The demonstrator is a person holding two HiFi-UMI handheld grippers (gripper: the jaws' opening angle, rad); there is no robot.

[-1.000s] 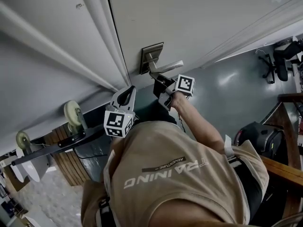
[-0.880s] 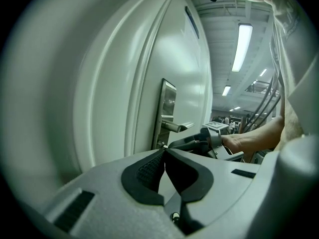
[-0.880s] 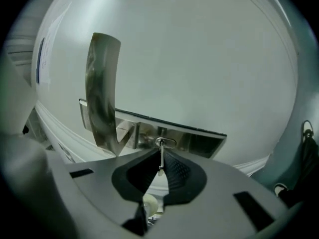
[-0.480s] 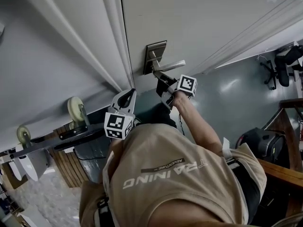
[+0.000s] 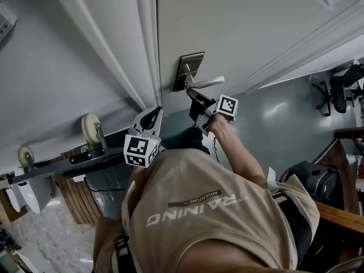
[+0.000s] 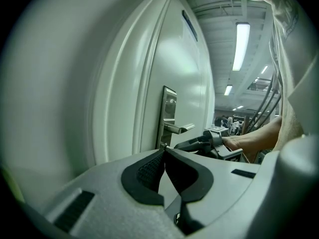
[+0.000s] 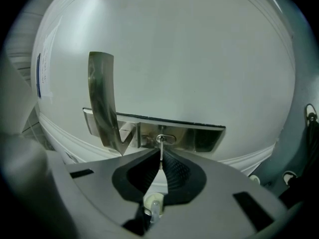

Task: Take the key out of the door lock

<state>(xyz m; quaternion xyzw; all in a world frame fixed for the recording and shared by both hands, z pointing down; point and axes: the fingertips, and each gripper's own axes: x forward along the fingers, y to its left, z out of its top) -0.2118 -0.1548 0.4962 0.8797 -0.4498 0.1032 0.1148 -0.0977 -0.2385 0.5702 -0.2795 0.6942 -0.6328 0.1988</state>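
One door [image 5: 256, 27], one lock plate [image 7: 199, 137], one lever handle [image 5: 206, 83], one key [image 7: 160, 148], two claws (left claw [image 6: 164, 151], right claw [image 7: 160, 159]), two pale wheels [image 5: 90, 131].

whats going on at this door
A person is working at a door with a gripper in each hand. The right gripper is shut on the key, which sits in the lock by the handle and is not out yet. The left gripper is shut and empty, held back from the lock.
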